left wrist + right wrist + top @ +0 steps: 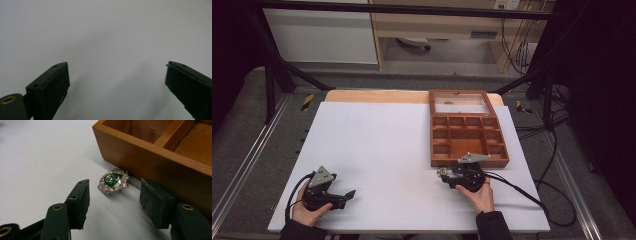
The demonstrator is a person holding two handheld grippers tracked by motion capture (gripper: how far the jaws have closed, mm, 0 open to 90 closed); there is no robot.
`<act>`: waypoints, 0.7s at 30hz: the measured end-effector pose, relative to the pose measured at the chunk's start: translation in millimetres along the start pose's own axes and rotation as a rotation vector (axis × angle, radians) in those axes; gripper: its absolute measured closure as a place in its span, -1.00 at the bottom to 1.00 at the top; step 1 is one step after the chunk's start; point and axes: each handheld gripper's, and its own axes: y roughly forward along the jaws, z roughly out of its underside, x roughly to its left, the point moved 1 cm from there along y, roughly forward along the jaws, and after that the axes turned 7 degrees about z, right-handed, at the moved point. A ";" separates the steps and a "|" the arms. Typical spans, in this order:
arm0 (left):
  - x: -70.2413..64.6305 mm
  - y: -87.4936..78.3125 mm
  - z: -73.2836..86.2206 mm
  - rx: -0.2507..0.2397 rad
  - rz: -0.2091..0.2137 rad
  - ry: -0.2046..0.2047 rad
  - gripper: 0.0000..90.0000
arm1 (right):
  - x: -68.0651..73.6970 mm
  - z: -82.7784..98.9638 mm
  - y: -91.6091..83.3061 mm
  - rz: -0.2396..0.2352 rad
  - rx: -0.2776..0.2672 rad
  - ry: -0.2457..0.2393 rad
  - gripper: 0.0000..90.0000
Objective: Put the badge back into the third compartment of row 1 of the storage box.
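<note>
right now the right gripper (pixel 113 195) sits half-open around a silver-green crest badge (pixel 113 181) — untouched, beside the wooden box (pixel 160 162); left gripper (pixel 116 87) gapes wide.

— What did the bench (pixel 377 145) look like?
— It was covered by a plain white sheet, with a strip of bare wood showing along the far edge.
— And what lay on it?
— A wooden compartment box (pixel 468 141) sat at the far right, its glass lid open. A small silver badge with a green centre (pixel 114 181) lay flat on the white surface, just beside the box's near wall.
</note>
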 end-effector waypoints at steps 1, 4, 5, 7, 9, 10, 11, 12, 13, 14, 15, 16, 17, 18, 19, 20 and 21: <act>0.0 -0.1 0.1 0.000 -0.001 -0.001 -0.88 | 0.5 -0.6 1.2 0.000 0.002 0.004 -0.04; 0.1 -0.4 0.0 -0.001 -0.001 0.000 -0.88 | 0.5 -2.0 5.0 0.004 0.011 0.000 0.03; 0.2 -0.4 0.0 -0.002 -0.001 -0.001 -0.88 | 0.7 -2.7 5.5 0.002 0.014 0.001 0.05; 0.3 -0.3 0.1 -0.001 -0.002 -0.002 -0.88 | 0.9 -3.7 7.3 0.005 0.015 0.006 0.10; 0.3 -0.2 0.1 -0.001 -0.002 -0.002 -0.88 | 0.6 -4.3 8.9 0.005 0.021 0.009 0.14; 0.3 -0.2 0.1 -0.001 -0.002 -0.002 -0.88 | 0.7 -4.6 9.4 0.001 0.025 0.014 0.15; 0.3 -0.2 0.1 -0.001 -0.002 -0.002 -0.88 | 0.5 -4.7 10.2 -0.001 0.024 0.016 0.18; 0.3 -0.1 0.1 -0.001 -0.002 -0.002 -0.88 | 0.5 -4.7 10.2 -0.001 0.024 0.016 0.18; 0.3 0.0 0.1 -0.001 -0.002 -0.002 -0.88 | 0.1 -5.0 10.6 -0.005 0.027 0.021 0.20; 0.3 0.1 0.2 -0.001 -0.002 -0.002 -0.88 | 0.0 -5.2 11.0 -0.003 0.027 0.027 0.23; 0.3 0.2 0.2 0.000 -0.002 -0.002 -0.88 | -0.2 -5.4 11.2 -0.005 0.027 0.030 0.26; 0.2 0.3 0.2 0.000 -0.002 -0.001 -0.88 | -0.8 -5.8 11.9 -0.013 0.030 0.032 0.29; 0.2 0.2 0.2 0.000 -0.002 -0.001 -0.88 | -1.1 -5.9 12.1 -0.016 0.029 0.032 0.30; 0.3 0.2 0.2 0.000 -0.003 -0.002 -0.88 | -1.1 -6.0 12.1 -0.016 0.030 0.034 0.33; 0.3 0.2 0.2 0.000 -0.003 -0.002 -0.88 | -1.2 -6.0 12.3 -0.014 0.029 0.035 0.35; 0.3 0.2 0.2 0.000 -0.003 -0.002 -0.88 | -1.4 -6.0 12.4 -0.013 0.029 0.035 0.38; 0.1 0.2 0.1 0.001 -0.003 -0.001 -0.88 | -1.7 -6.1 12.7 -0.011 0.028 0.037 0.39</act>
